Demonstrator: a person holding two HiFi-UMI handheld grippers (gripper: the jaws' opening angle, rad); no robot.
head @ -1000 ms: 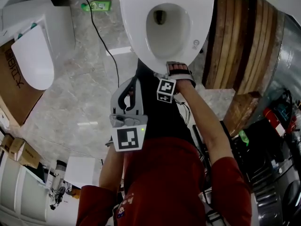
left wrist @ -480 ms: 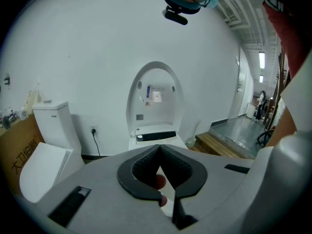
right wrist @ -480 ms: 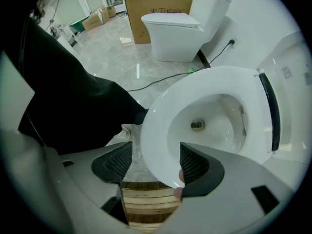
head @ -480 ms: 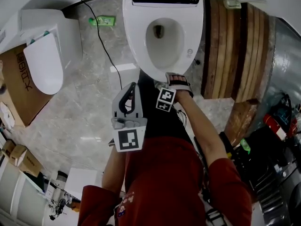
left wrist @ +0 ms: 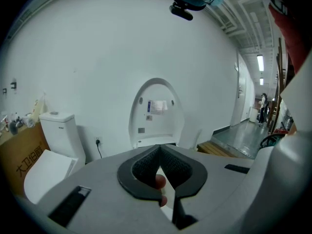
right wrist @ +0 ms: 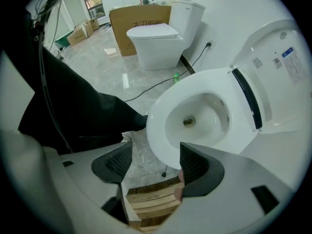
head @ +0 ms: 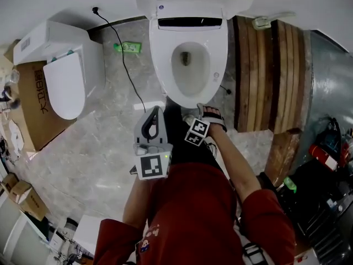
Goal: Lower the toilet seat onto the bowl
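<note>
The left gripper (left wrist: 159, 147) has its dark pads pressed together at the tips with nothing caught between them. Only its own view shows this, with a fingertip (left wrist: 159, 182) behind the pads and, beyond, the raised lid (left wrist: 156, 113) standing against the white wall. The right gripper (right wrist: 155, 152) has its jaws wide apart and holds nothing. In its view the front rim of the toilet seat (right wrist: 156, 126) sits just ahead of the gap; whether it touches I cannot tell. The seat lies flat on the bowl. Only the head view shows both grippers side by side just before the bowl. A wooden slatted platform (head: 270, 70) lies to its right, and a second toilet (head: 66, 76) and a cardboard box (head: 30, 109) to its left.
</note>
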